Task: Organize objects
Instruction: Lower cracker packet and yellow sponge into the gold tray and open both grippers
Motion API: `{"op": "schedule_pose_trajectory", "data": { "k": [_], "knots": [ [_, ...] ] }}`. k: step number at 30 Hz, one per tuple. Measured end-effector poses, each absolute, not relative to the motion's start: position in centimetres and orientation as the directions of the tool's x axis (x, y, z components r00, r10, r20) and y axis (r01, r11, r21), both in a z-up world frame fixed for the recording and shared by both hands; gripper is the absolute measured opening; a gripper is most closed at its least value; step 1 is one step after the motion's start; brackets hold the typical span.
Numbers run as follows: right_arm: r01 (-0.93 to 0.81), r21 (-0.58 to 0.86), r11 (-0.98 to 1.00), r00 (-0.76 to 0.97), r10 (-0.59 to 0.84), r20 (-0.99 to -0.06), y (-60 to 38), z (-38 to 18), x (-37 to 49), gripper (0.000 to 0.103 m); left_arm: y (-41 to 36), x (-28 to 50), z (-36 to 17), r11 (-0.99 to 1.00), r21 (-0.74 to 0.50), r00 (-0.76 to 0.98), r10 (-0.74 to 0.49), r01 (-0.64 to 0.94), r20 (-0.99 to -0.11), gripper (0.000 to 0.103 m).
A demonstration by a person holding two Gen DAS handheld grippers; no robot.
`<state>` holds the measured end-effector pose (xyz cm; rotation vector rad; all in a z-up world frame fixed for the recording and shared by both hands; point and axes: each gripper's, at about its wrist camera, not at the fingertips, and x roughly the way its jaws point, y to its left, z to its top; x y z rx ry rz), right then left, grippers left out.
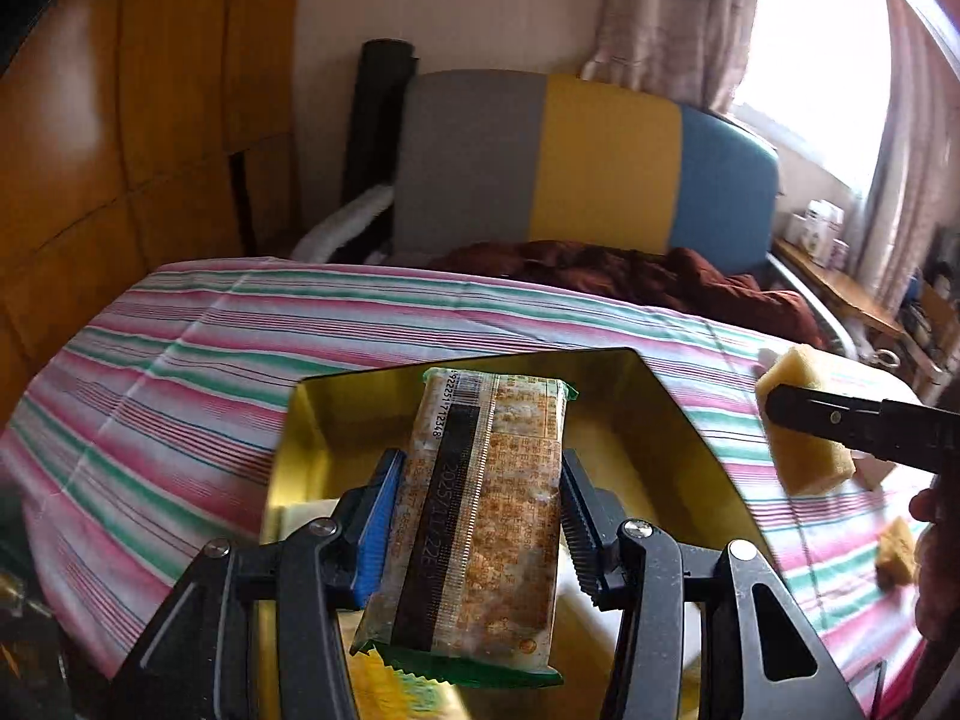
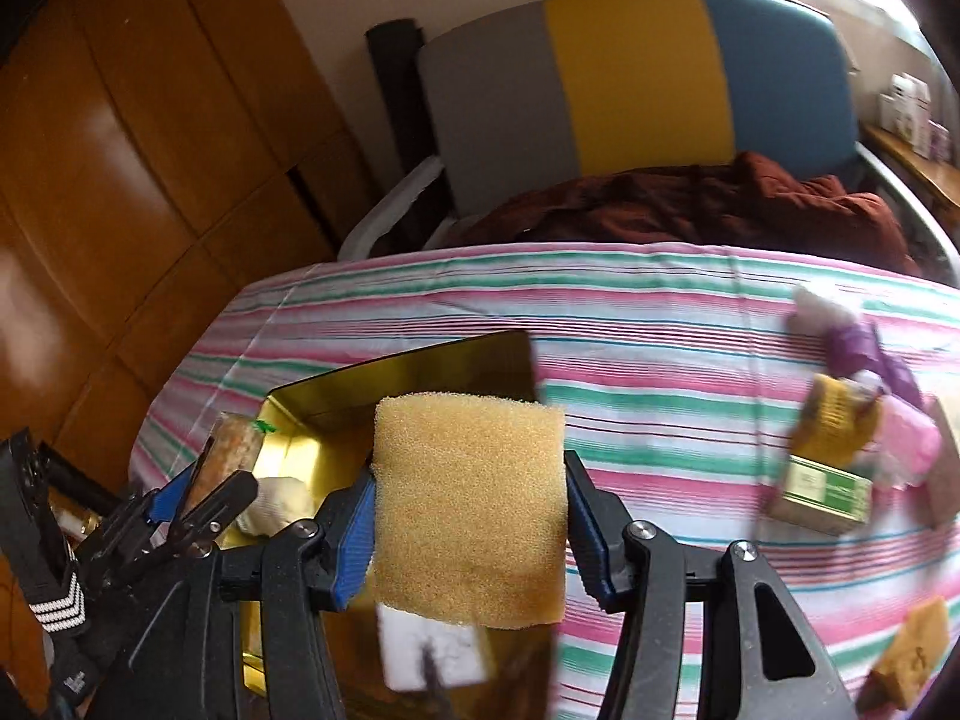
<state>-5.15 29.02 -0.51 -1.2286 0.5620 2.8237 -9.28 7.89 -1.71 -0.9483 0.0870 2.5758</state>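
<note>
Striped cloth [image 1: 180, 360] covers the table; left gripper [image 1: 474, 516] clamps a snack packet [image 1: 480, 510], right gripper [image 2: 468, 516] a sponge [image 2: 471, 504].

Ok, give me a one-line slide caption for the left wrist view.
Left gripper holds a wrapped snack bar over the gold tin; right gripper brings a sponge.

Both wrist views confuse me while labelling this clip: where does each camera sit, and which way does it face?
Left wrist: sits behind the left claw, looking forward over the gold tin toward the striped bedspread; the claw grips a snack packet; the right claw enters at right.
Right wrist: sits behind the right claw, facing the same way; it grips a yellow sponge; the left claw shows at left.
Shared: tin, bedspread, packet, sponge, tricolour headboard.
</note>
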Motion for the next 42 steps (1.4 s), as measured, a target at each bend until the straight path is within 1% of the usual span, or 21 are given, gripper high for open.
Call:
{"op": "schedule_pose_trajectory", "data": {
  "k": [4, 5, 6, 7, 8, 14, 20, 29, 35, 42],
  "knots": [
    [-0.135, 0.306, -0.943, -0.669, -0.141, -0.73, 27.3, -1.0, -7.2, 0.059, 7.1, -10.1, -2.0, -0.937, -0.063, -0.705, 0.303, -0.345, -0.641, 0.051],
    [-0.136, 0.293, -0.946, -0.668, -0.131, -0.733, 26.9, -1.1, -7.6, 0.066, 6.9, -10.2, -1.9, -0.939, -0.059, -0.708, 0.296, -0.339, -0.641, 0.051],
    [-0.138, 0.284, -0.949, -0.668, -0.122, -0.734, 26.7, -1.2, -8.0, 0.074, 6.8, -10.3, -1.9, -0.94, -0.058, -0.711, 0.294, -0.336, -0.639, 0.056],
    [-0.141, 0.28, -0.949, -0.669, -0.118, -0.734, 26.5, -1.3, -8.2, 0.076, 6.6, -10.2, -1.8, -0.942, -0.058, -0.717, 0.291, -0.331, -0.634, 0.059],
    [-0.139, 0.288, -0.948, -0.67, -0.124, -0.732, 26.3, -1.4, -8.3, 0.076, 6.5, -10.1, -1.6, -0.943, -0.057, -0.724, 0.289, -0.327, -0.626, 0.061],
    [-0.148, 0.291, -0.945, -0.669, -0.121, -0.733, 26.0, -1.8, -6.7, 0.076, 5.9, -9.2, -0.8, -0.942, -0.057, -0.744, 0.296, -0.329, -0.598, 0.061],
    [-0.174, 0.243, -0.954, -0.678, -0.063, -0.732, 25.7, -1.8, -4.2, 0.077, 5.7, -8.2, -0.2, -0.941, -0.059, -0.751, 0.302, -0.333, -0.587, 0.061],
    [-0.203, 0.13, -0.97, -0.703, 0.053, -0.71, 24.7, -1.3, -1.2, 0.08, 5.5, -6.1, -0.6, -0.939, -0.063, -0.741, 0.307, -0.339, -0.597, 0.063],
    [-0.226, 0.107, -0.968, -0.703, 0.086, -0.706, 25.1, -1.5, -0.2, 0.081, 5.8, -4.8, -0.8, -0.933, -0.061, -0.732, 0.319, -0.356, -0.602, 0.066],
    [-0.242, 0.084, -0.967, -0.709, 0.117, -0.695, 25.6, -1.4, 0.9, 0.081, 6.6, -3.7, -0.6, -0.921, -0.054, -0.725, 0.339, -0.386, -0.599, 0.066]
  ]
}}
